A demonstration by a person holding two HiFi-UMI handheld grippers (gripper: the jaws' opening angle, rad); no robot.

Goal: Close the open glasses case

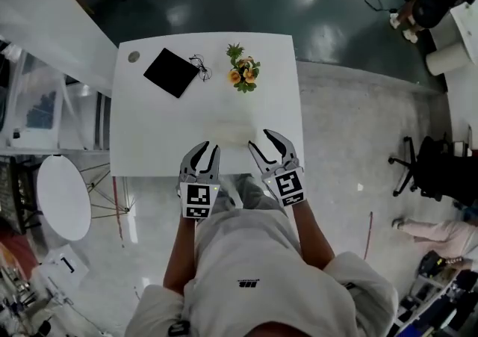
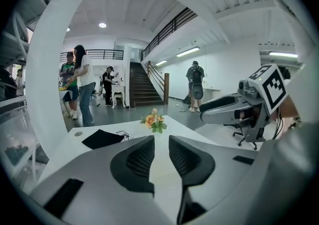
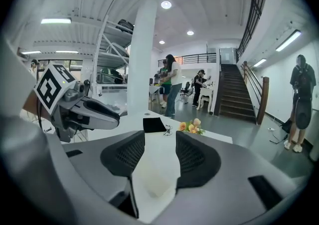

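A flat black glasses case [image 1: 172, 72] lies open at the far left of the white table [image 1: 149, 141], with a pair of glasses [image 1: 200, 66] just to its right. The same case [image 2: 102, 138] shows far ahead in the left gripper view, and the case [image 3: 153, 124] shows small in the right gripper view. My left gripper [image 1: 208, 147] hovers over the table's near edge, its jaws a narrow gap apart with nothing between them. Beside it, my right gripper [image 1: 260, 140] is open wider and empty. Both are far from the case.
A small bunch of orange flowers [image 1: 243, 72] stands at the far middle of the table. A faint pale shape [image 3: 158, 185] lies on the table just beyond the right jaws; I cannot tell what it is. People stand in the hall behind, near a staircase [image 2: 142, 87].
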